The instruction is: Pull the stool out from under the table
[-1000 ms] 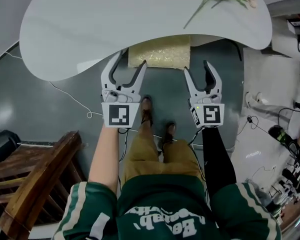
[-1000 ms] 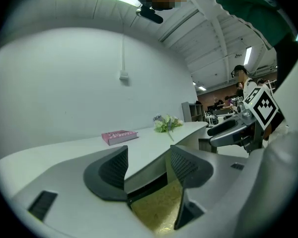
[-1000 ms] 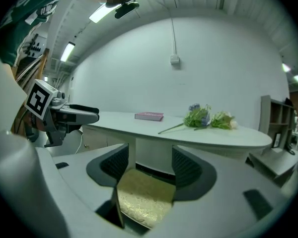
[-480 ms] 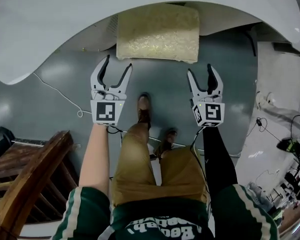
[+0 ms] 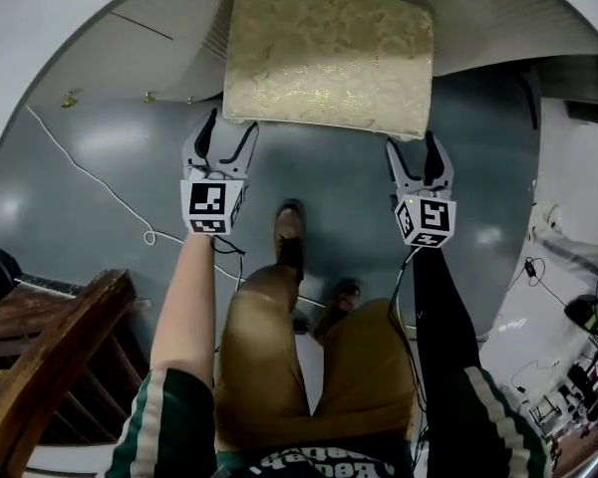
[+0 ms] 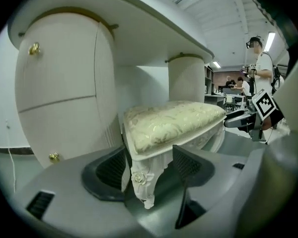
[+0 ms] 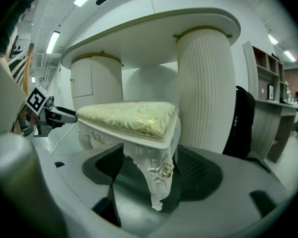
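The stool (image 5: 329, 58) has a cream-and-gold cushion and white carved legs, and stands half under the white table (image 5: 70, 38). My left gripper (image 5: 231, 127) is at its front left corner and my right gripper (image 5: 416, 147) at its front right corner. Both sets of jaws have just been opening and now stand wide. In the left gripper view the stool's front leg (image 6: 141, 182) shows between the jaws of the left gripper (image 6: 149, 167), untouched by the pads. The right gripper (image 7: 154, 175) frames the other front leg (image 7: 161, 180) the same way.
A white cabinet pedestal (image 6: 59, 88) and a ribbed column (image 7: 203, 83) carry the table on either side of the stool. A wooden chair (image 5: 50, 366) stands at lower left. A white cable (image 5: 110, 192) trails over the grey floor. The person's feet (image 5: 289, 232) are between the grippers.
Both grippers have sunk from tabletop height to the stool's seat level, and the head has dropped with them. Both sets of jaws now stand wider. The stool has not moved.
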### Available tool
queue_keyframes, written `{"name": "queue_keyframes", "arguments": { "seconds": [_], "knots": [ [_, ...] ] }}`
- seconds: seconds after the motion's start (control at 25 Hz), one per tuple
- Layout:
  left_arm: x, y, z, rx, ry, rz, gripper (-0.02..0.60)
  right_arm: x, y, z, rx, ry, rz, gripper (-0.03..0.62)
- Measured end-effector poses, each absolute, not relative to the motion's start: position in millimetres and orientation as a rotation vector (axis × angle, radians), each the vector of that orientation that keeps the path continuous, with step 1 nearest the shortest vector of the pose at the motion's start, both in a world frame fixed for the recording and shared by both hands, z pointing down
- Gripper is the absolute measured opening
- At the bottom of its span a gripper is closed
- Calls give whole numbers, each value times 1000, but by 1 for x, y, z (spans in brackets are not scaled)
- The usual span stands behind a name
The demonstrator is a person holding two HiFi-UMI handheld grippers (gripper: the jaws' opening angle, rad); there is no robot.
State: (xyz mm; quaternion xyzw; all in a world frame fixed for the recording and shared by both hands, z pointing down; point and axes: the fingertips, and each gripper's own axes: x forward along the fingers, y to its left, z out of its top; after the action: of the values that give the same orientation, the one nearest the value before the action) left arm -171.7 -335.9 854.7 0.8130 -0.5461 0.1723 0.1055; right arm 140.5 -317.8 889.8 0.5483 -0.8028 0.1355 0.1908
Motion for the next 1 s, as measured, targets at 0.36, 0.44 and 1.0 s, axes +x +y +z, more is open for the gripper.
{"name": "queue_keyframes", "arguments": {
  "seconds": [0.36, 0.44, 1.0],
  "knots": [
    [-168, -359, 887, 2443, -1449, 566, 300, 123, -336, 902, 1390, -2293, 269, 297],
    [-168, -359, 887, 2440, -1437, 566, 288, 124, -335, 902, 1393, -2284, 270, 288],
    [-163, -300, 886, 2393, -1410, 604, 264, 131, -286, 902, 1333, -2247, 352, 287]
  ]
}}
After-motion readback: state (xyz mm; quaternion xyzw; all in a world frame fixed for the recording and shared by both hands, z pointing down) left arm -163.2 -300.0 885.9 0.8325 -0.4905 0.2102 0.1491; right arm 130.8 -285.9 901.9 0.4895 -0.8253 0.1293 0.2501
